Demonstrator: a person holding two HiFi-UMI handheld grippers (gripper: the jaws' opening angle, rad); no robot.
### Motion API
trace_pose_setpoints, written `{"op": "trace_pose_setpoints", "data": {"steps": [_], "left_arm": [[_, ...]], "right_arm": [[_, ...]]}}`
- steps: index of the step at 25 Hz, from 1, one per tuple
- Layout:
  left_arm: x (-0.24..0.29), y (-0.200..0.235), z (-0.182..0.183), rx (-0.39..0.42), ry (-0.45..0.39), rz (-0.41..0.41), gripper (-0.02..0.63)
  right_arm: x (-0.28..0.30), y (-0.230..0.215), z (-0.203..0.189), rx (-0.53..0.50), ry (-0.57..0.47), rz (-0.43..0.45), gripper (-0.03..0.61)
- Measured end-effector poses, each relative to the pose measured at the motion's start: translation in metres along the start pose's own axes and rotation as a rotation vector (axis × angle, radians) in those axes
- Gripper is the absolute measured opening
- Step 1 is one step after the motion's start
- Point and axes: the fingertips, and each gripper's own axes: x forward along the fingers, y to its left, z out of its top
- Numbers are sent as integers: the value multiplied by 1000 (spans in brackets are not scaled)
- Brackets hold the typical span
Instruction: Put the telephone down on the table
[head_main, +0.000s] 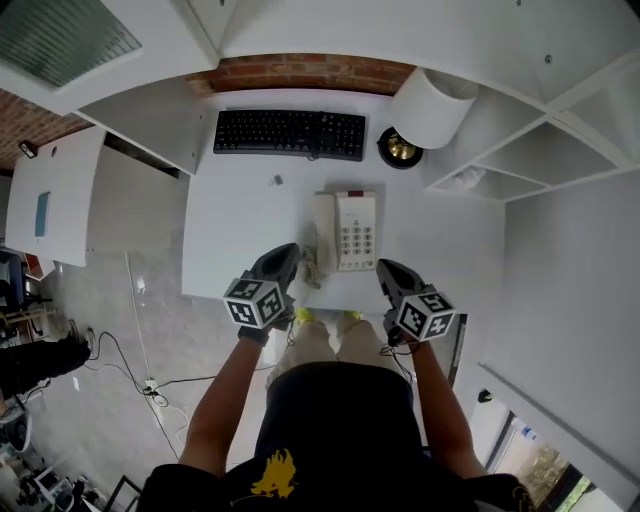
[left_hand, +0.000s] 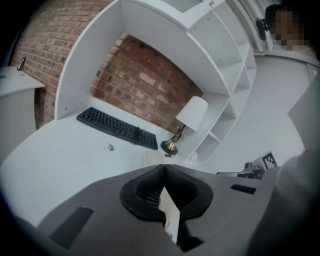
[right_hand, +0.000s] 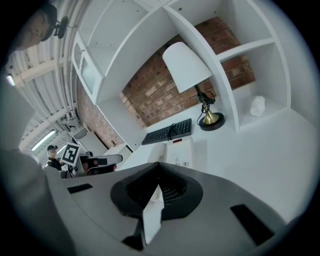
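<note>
A cream telephone (head_main: 354, 232) lies flat on the white table (head_main: 235, 235), with its handset (head_main: 322, 236) resting along its left side and a coiled cord at its near end. My left gripper (head_main: 287, 256) hovers just near-left of the phone, shut and holding nothing. My right gripper (head_main: 387, 270) hovers near-right of it, also shut and empty. In the left gripper view the jaws (left_hand: 163, 168) meet at their tips, and a bit of the telephone (left_hand: 150, 159) shows beyond them. In the right gripper view the closed jaws (right_hand: 159, 166) point at the telephone (right_hand: 179, 149).
A black keyboard (head_main: 290, 133) lies at the back of the table by the brick wall. A lamp (head_main: 432, 108) with a white shade and brass base (head_main: 400, 148) stands at the back right. White shelves (head_main: 520, 150) rise at the right. A small scrap (head_main: 277, 180) lies on the table.
</note>
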Motion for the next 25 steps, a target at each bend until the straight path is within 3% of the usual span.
{"op": "trace_pose_setpoints", "data": {"steps": [6,11,19,22,25], "left_arm": [[-30,-17,46,96,-63,26,18],[-58,-26,108,227,-168,68,18],[-101,-41,178,323,-307,132,18],[-114,-40,195,413,-351,201,18],[-120,-38,213,430,-393,206,18]], "right_arm": [[-20,38,45,-108,-58,21,-6],[-38,65,101,-76,-147,62,-6],[-78,96,165,-228,-279,26,-6],[-94,97,184,-269,-333,-20,-6],[-106,90,201,-302,-378,-69,-6]]}}
